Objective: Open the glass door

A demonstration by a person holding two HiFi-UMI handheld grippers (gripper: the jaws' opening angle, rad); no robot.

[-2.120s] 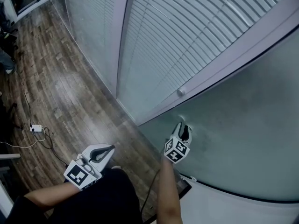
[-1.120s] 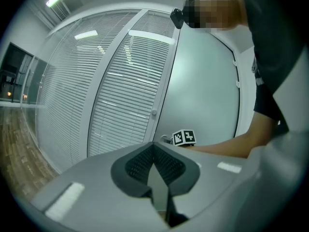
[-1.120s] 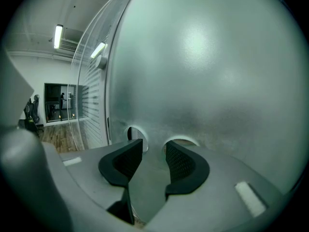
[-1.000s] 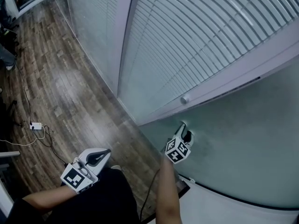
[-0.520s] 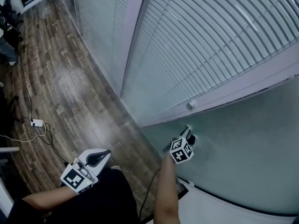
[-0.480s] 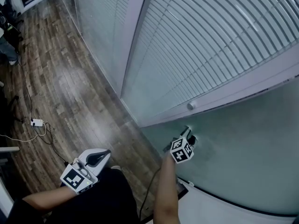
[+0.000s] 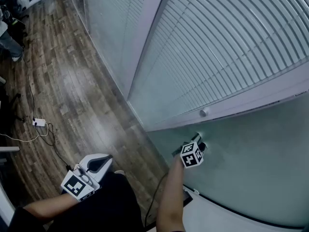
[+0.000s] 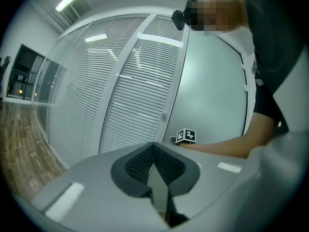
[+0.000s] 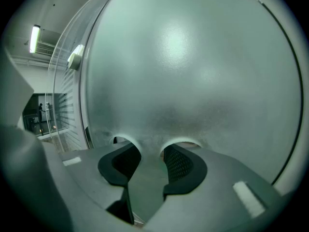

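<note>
Head view shows the frosted glass door (image 7: 251,173) filling the near right of the scene. A slatted partition (image 7: 217,42) runs to the far left of it, and the wooden floor (image 7: 67,81) lies to the left.

The right gripper (image 7: 198,141) has its tips at the glass, just below a round knob (image 7: 204,112) on the frame. Right gripper view confirms that its jaws stand wide apart, have just been opening, and hold nothing. Only frosted glass lies ahead of them.

The left gripper (image 7: 106,160) hangs near the person's body, well apart from the door, with its jaws closed together and empty.

Hazard: the right gripper grips nothing, so any push relies on its tips bearing on smooth glass. The tips can skid sideways, and the door is then likely to stop or swing back. How far the door is open cannot be told.
</note>
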